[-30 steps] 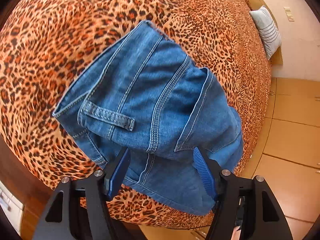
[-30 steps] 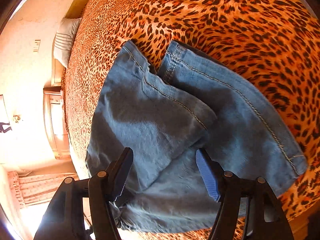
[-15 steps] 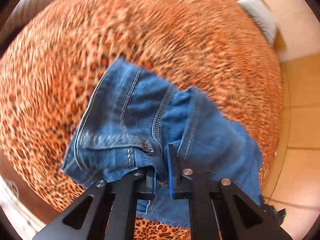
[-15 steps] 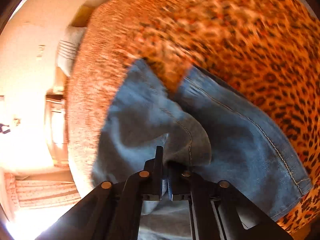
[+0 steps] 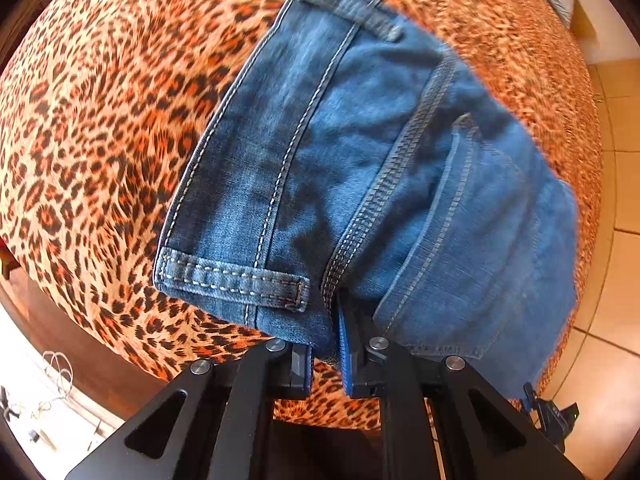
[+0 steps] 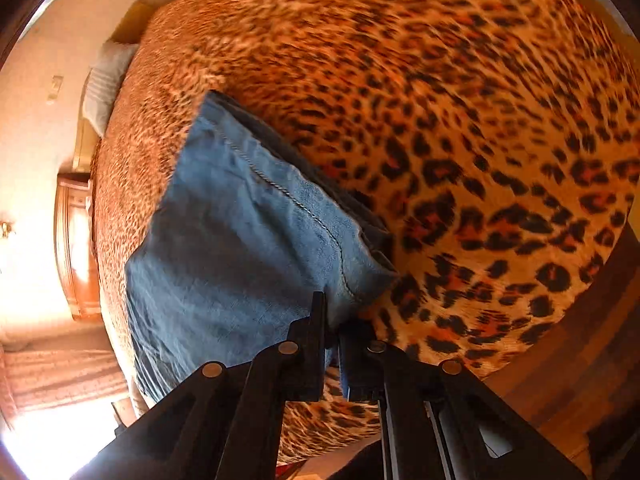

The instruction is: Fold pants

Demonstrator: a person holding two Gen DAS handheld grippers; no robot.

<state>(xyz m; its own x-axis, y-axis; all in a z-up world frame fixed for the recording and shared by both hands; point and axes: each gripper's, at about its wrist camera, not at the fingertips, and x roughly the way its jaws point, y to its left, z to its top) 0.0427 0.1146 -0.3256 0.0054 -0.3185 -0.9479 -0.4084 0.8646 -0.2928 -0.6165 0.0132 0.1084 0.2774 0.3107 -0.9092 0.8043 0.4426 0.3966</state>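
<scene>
Blue denim pants (image 5: pixel 360 168) lie on a leopard-print bed cover (image 5: pixel 100 120). In the left wrist view I see the waistband end with a belt loop (image 5: pixel 236 280) and thick seams. My left gripper (image 5: pixel 326 344) is shut on the denim near the waistband seam and holds it lifted above the cover. In the right wrist view the paler leg end of the pants (image 6: pixel 240 248) hangs from my right gripper (image 6: pixel 332 340), which is shut on its near corner. The fabric is doubled over, with a darker layer under the pale one.
The leopard-print cover (image 6: pixel 460 120) spans the whole bed. A striped white pillow (image 6: pixel 106 92) lies at the far end by the wall. A wooden nightstand (image 6: pixel 76 248) stands beside the bed. Tan floor tiles (image 5: pixel 612 200) run along the bed's edge.
Both grippers were open over the flat pants a second ago. Both have since shut on the denim and lifted it, pulling it up and back off the cover.
</scene>
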